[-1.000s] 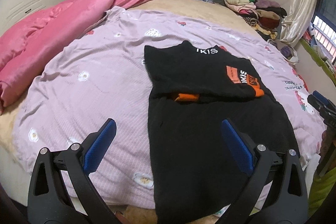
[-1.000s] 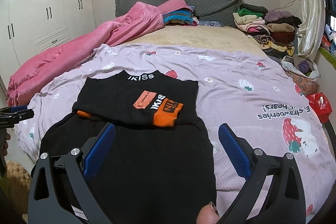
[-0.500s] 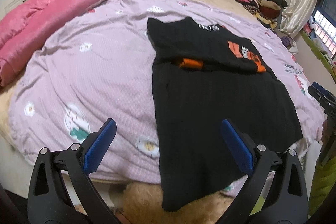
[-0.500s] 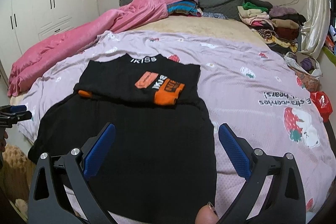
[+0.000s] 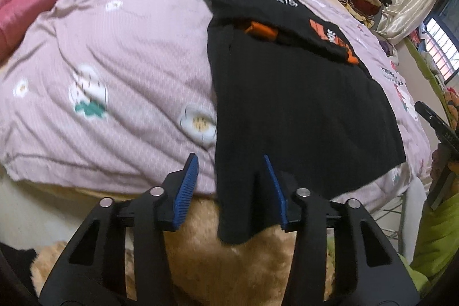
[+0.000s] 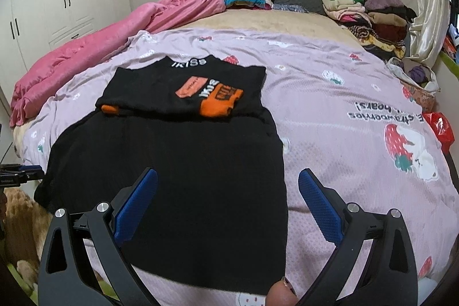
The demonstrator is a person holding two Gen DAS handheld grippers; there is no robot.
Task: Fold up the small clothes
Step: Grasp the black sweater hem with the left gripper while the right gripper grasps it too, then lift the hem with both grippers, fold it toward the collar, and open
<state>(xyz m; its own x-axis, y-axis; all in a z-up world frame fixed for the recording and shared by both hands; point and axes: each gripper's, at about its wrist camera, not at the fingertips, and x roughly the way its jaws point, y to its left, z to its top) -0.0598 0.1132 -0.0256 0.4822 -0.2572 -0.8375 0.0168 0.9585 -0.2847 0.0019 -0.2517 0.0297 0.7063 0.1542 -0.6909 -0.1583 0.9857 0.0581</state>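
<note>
Black garment (image 5: 301,93) flat on the lilac bedspread (image 5: 114,56), top already folded down (orange print showing); rest unfolded. Left gripper (image 5: 231,185) just been narrowing around the overhanging hem corner, pads not yet pressing. Right gripper (image 6: 228,205) spread wide over the near hem, empty.

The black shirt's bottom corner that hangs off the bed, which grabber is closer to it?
Left. The left gripper, whose jaws have just been closing, has that hanging corner between them. The right gripper hovers open over the black shirt near its other bottom corner.
</note>
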